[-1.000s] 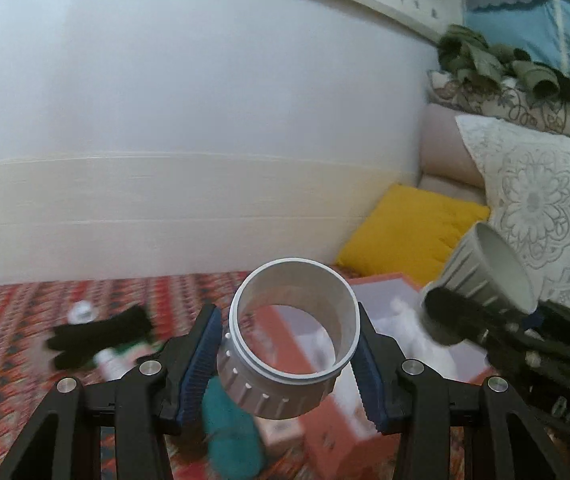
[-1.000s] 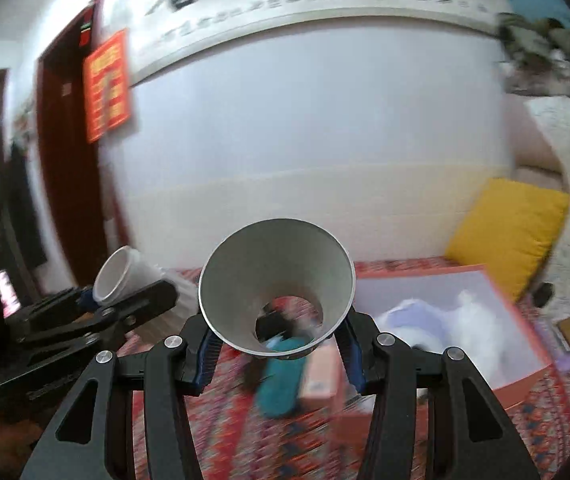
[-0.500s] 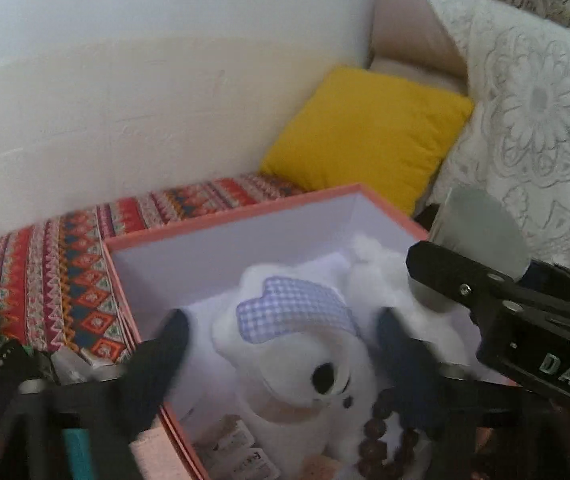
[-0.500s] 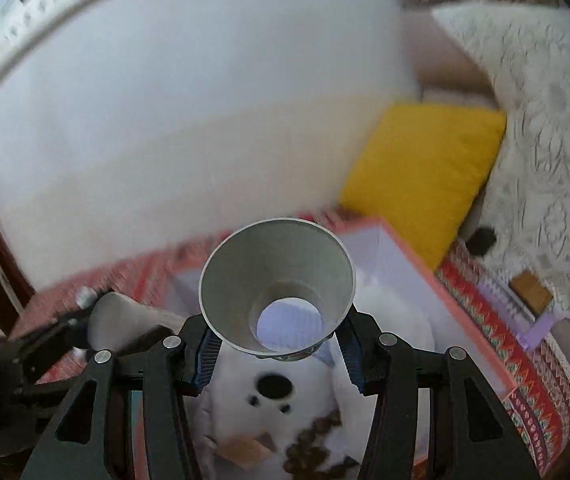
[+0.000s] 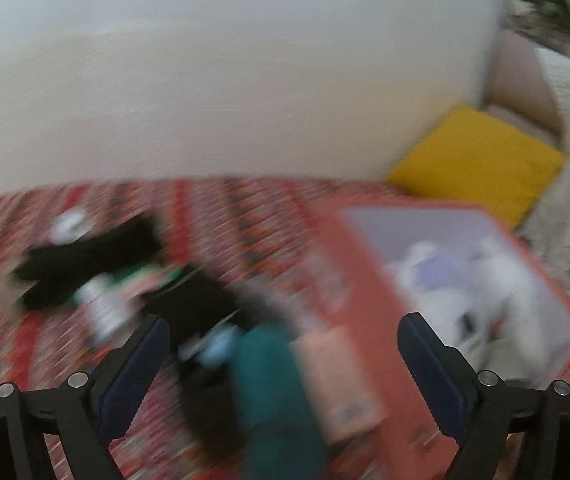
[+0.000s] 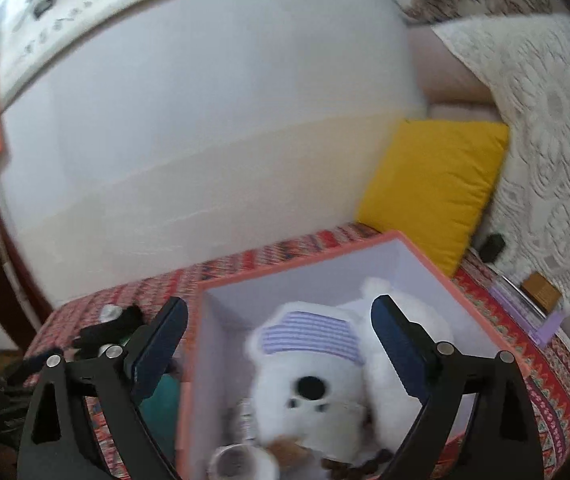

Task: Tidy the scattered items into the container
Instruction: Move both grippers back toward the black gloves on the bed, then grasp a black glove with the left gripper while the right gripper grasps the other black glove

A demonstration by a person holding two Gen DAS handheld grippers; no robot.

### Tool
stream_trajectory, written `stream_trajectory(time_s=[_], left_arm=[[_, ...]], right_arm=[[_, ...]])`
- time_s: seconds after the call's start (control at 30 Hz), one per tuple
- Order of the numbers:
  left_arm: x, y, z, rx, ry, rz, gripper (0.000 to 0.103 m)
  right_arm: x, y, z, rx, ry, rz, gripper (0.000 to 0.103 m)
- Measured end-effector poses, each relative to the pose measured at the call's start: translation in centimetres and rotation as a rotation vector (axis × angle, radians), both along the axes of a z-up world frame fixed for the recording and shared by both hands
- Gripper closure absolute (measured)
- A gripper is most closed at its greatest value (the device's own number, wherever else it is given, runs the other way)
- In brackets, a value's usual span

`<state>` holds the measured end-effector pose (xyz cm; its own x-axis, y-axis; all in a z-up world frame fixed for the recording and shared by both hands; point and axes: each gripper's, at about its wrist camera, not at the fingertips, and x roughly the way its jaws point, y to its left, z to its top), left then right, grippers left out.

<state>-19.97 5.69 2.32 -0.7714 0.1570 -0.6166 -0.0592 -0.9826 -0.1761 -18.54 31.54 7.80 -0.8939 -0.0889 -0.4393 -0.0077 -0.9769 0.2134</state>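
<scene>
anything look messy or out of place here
Yes. Several items still lie loose on the patterned cloth left of the orange box: black gloves, a teal item and a small pinkish box, blurred. Inside the box, a cup lies tipped beside the white plush bear. Both tools are open and hold nothing.

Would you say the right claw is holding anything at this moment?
No, the right claw is open and empty above the white plush bear in the orange box.

Black tool [image 6: 279,354], blue pads [image 6: 157,354], silver screws.
</scene>
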Motion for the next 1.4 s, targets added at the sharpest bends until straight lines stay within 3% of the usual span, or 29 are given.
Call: stream_trajectory(time_s=[0.3, 0.5, 0.7, 0.87, 0.97, 1.13, 1.4], left_arm=[[7.2, -9.3, -5.5, 0.028, -0.150, 0.182, 0.007], [8.3, -13.6, -7.5, 0.042, -0.168, 0.238, 0.007], [3.8, -17.1, -6.3, 0.052, -0.117, 0.229, 0.007], [-2.3, -18.2, -5.0, 0.050, -0.061, 0.167, 0.007], [-6.2, -17.6, -5.4, 0.019, -0.060, 0.093, 0.007], [-12.4, -16.4, -6.7, -0.058, -0.070, -0.021, 0.007], [-18.4, -15.1, -9.6, -0.033, -0.112, -0.132, 0.007]], right_arm=[[1.7, -12.6, -0.8, 0.056, -0.062, 0.266, 0.004], [2.1, -20.6, -4.2, 0.145, -0.149, 0.374, 0.004], [0.5, -25.1, -7.5, 0.170, -0.245, 0.403, 0.004], [-2.4, -26.8, -9.2, 0.141, -0.311, 0.393, 0.004], [-4.7, -27.2, -9.9, 0.096, -0.345, 0.387, 0.004], [-8.3, -28.3, -11.4, 0.141, -0.371, 0.349, 0.004], [-11.7, -29.8, -13.2, 0.229, -0.335, 0.347, 0.004]])
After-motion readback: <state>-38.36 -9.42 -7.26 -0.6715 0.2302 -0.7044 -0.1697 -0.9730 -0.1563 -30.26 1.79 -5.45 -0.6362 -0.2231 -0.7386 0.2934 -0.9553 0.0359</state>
